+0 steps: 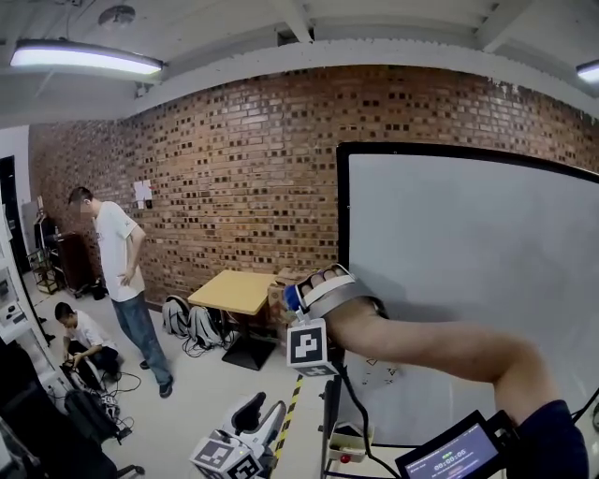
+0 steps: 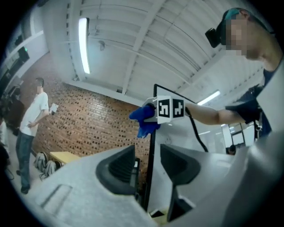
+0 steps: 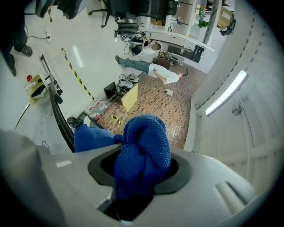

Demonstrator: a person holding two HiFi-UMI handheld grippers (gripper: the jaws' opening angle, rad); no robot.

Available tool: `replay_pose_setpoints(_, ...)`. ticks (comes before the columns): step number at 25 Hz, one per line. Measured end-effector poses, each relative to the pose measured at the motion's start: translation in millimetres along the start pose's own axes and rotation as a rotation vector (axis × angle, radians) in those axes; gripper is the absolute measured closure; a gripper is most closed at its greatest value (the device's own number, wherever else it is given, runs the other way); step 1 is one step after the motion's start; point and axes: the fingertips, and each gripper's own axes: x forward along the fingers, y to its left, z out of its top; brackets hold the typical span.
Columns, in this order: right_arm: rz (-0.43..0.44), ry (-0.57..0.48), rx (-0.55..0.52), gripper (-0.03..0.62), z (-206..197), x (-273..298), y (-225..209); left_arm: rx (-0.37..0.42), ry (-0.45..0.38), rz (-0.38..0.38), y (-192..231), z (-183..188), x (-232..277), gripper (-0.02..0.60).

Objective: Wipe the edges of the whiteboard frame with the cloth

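Right gripper point(image 3: 140, 170) clamps the cloth point(image 3: 144, 148), seemingly soft and light, by its bunched middle; left gripper point(image 2: 148, 166) narrowly parted, empty

Premises present as an industrial-style lab or workshop. One long side is an exposed brick wall point(image 1: 234, 168). The ceiling is white-painted, with beams point(image 1: 299, 19) and a fluorescent tube light point(image 1: 84, 58). The pale hard floor point(image 1: 187, 412) carries yellow-and-black hazard tape point(image 1: 288, 412). Furnishings are a large black-framed whiteboard point(image 1: 468, 281) and a small wooden table point(image 1: 234, 290), with backpacks point(image 1: 192, 323) just beside the table. One person stands point(image 1: 122, 281) and a second crouches point(image 1: 84, 341) among loose cables point(image 1: 122, 379) and dark equipment at the left.
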Motion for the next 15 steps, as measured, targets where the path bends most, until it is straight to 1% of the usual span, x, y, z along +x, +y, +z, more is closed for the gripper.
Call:
replay_pose_setpoints(3,-0.009,0.044,-0.030,0.421,-16.1,-4.8,-9.5,0.057,-0.060,0.017,-1.8,31.6,24.5,0.399)
replay_pose_setpoints(6,-0.025,0.094,-0.028,0.421,-34.8,-7.1,-26.9,0.102,-0.107,-0.008,0.0,46.6,44.9,0.399)
replay_pose_setpoints(10,-0.066,0.143,-0.008,0.421,-60.9,-1.2,-73.1,0.101,-0.153,-0.049,0.6,64.4,69.1,0.399)
replay_pose_setpoints(15,-0.167,0.180,0.050,0.421,-99.0,-7.2,-141.5,0.098,-0.183,-0.107,-10.4,86.3,90.9,0.399)
